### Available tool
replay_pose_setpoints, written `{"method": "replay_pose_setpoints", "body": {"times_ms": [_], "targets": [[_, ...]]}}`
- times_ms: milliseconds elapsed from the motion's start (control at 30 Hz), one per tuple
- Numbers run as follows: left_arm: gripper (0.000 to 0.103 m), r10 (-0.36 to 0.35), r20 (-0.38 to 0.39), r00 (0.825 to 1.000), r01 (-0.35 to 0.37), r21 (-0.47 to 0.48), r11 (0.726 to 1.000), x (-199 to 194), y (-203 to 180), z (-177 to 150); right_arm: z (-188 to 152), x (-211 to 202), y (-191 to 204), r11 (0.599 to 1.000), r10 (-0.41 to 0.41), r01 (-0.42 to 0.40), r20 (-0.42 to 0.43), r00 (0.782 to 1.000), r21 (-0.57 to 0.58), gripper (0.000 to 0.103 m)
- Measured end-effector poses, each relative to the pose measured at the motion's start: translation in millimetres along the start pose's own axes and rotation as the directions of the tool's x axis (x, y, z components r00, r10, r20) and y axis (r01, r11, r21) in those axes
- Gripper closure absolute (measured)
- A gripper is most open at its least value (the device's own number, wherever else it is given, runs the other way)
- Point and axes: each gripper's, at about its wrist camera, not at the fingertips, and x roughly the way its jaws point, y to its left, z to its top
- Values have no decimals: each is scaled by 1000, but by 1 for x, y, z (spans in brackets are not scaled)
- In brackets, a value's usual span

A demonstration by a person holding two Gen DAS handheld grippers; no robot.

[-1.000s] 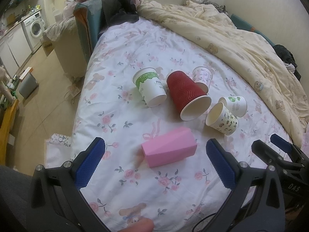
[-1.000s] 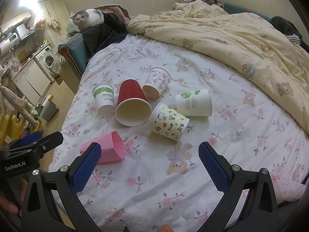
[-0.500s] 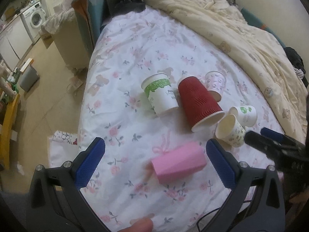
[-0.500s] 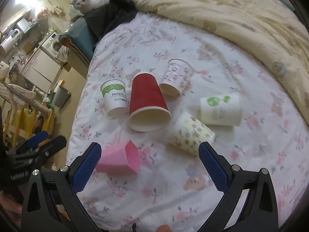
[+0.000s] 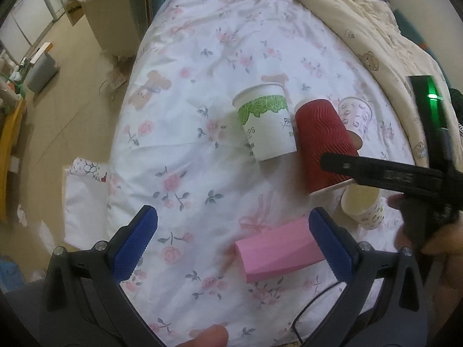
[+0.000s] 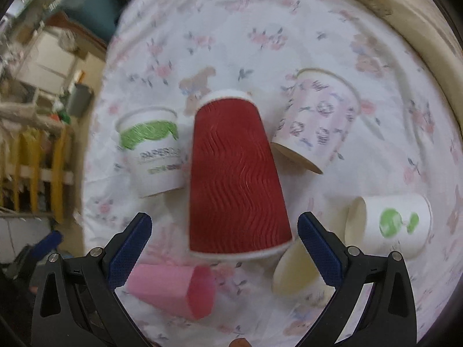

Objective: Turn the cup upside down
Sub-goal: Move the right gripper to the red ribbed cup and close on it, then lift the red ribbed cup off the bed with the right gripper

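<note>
Floral bed sheet (image 6: 220, 23), six cups on sides, red cup (image 6: 234, 179) central

Matt ripple-textured paper red cup (image 6: 235, 179) on soft, creased floral cotton bedsheet (image 6: 225, 43).

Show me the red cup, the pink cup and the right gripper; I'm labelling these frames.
red cup (image 6: 237, 179), right wrist view, ribbed side wall
pink cup (image 5: 277, 248), left wrist view, side wall
right gripper (image 6: 224, 241), right wrist view, midway between fingertips
</note>
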Motion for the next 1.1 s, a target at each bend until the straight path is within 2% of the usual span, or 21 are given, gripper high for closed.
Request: {"method": "replay_pose_setpoints", "body": {"times_ms": [200, 267, 300, 400, 600, 733, 833, 967, 1100], "targets": [[0, -25, -3, 1000, 25, -16, 1000, -1, 1, 0, 9, 30, -8, 999, -31, 32, -62, 998, 25, 1], [0, -27, -6, 1000, 27, -14, 1000, -1, 0, 0, 9, 32, -10, 999, -30, 32, -59, 998, 29, 18], [0, -26, -6, 1000, 26, -13, 1000, -1, 0, 0, 8, 31, -10, 999, -28, 30, -62, 998, 31, 20], [0, -24, -4, 1000, 24, -15, 1000, 0, 1, 0, 5, 22, -10, 999, -30, 31, -31, 999, 24, 21], [0, -12, 38, 999, 12, -9, 1000, -9, 2, -4, -13, -36, -19, 998, 36, -39, 64, 997, 55, 22], [0, -8, 74, 997, 9, -20, 1000, -20, 11, -12, -47, -85, -24, 993, 82, -93, 140, 987, 70, 22], [0, -26, 82, 996, 28, -17, 999, -29, 15, -23, -82, -100, -28, 988, 106, -122, 169, 980, 92, 22], [0, -35, 113, 993, 33, 12, 999, -41, 16, -47, -131, -86, -29, 975, 151, -171, 143, 978, 142, 22], [0, -35, 102, 994, 32, 36, 999, -39, 14, -72, -176, -55, -26, 964, 170, -186, 96, 981, 190, 22]]}}
